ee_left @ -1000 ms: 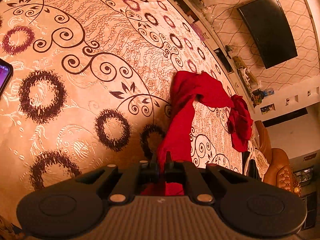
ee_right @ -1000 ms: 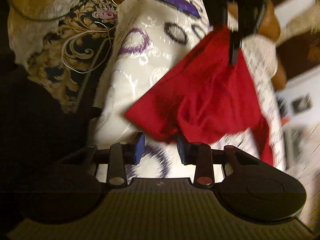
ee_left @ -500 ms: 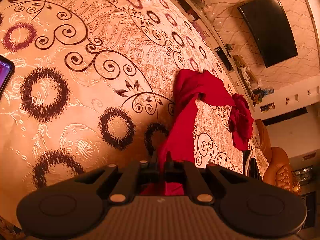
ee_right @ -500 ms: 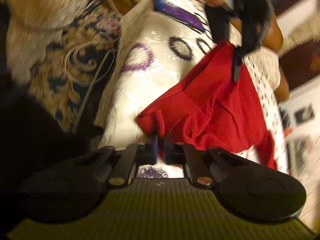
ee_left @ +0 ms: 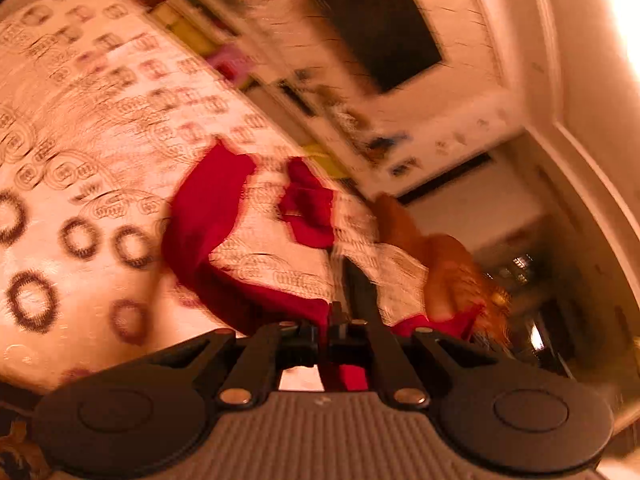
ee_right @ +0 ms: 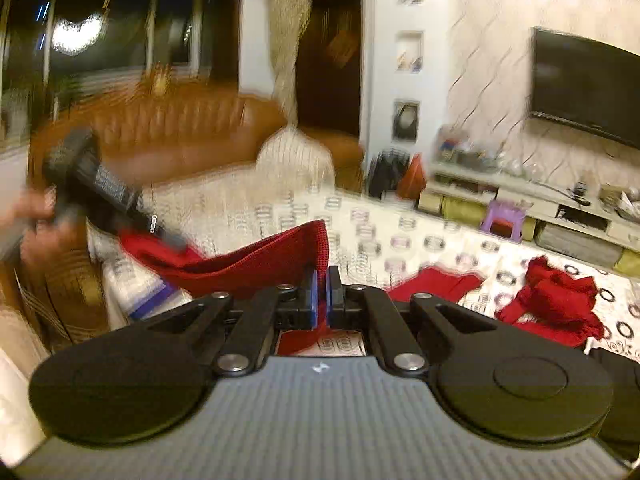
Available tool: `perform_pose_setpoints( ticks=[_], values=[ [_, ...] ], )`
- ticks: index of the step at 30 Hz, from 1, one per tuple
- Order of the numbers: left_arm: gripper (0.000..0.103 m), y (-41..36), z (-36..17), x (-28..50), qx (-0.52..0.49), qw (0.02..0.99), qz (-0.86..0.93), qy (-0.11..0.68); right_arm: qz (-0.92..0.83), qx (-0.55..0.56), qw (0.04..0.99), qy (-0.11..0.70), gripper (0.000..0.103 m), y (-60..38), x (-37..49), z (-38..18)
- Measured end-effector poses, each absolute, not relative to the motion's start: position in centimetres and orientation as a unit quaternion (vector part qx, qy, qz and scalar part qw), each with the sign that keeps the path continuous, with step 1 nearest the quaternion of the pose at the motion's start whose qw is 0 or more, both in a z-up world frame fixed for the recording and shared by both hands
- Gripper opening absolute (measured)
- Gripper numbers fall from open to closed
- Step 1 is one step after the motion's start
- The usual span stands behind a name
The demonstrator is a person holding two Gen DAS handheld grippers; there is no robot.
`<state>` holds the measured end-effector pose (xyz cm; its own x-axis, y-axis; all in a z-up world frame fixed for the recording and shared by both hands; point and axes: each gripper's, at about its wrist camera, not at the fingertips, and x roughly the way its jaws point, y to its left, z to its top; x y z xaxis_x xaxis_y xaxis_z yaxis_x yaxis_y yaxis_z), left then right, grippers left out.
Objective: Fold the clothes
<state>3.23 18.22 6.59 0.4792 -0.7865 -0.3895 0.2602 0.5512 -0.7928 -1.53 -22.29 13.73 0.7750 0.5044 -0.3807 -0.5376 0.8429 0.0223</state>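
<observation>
My left gripper (ee_left: 335,322) and right gripper (ee_right: 320,292) both have fingers pinching the red cloth (ee_right: 256,258), stretched above the patterned bed (ee_right: 400,224).

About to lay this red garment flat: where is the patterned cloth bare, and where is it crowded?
Bare patterned cloth lies on the side of the red garment away from the TV wall. Crowded: the red bundle near the low shelf.

Warm orange indoor light, motion blur, fisheye edges
</observation>
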Motion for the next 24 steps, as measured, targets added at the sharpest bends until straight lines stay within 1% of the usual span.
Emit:
perform_pose_setpoints(
  ticks=[1, 8, 13, 15, 16, 19, 24],
  values=[
    [0.004, 17.8, 8.4, 3.0, -0.331, 0.792, -0.342, 0.382, 0.273, -0.027, 0.944, 0.181, 0.006, -23.2, -1.5, 15.4],
    [0.004, 15.0, 20.2, 8.5, -0.284, 0.815, -0.365, 0.351, 0.247, 0.086, 0.958, 0.120, 0.006, -29.6, -0.9, 27.0],
    [0.004, 13.5, 25.7, 20.6, -0.302, 0.838, -0.300, 0.343, 0.193, 0.113, 0.964, 0.144, 0.006, -32.5, 11.5, 32.2],
    [0.004, 12.8, 27.8, 25.3, -0.320, 0.842, -0.278, 0.333, 0.167, 0.142, 0.962, 0.165, 0.006, -33.8, 17.9, 34.1],
    [0.004, 12.4, 28.9, 27.1, -0.325, 0.846, -0.272, 0.324, 0.164, 0.161, 0.960, 0.162, 0.006, -34.2, 20.0, 34.8],
    [0.004, 11.2, 32.9, 28.6, -0.320, 0.865, -0.273, 0.274, 0.134, 0.161, 0.972, 0.105, 0.006, -34.9, 23.7, 38.3],
    [0.004, 9.4, 40.2, 26.4, -0.296, 0.887, -0.280, 0.218, 0.121, 0.147, 0.980, 0.055, 0.006, -35.8, 25.0, 42.8]
  ],
)
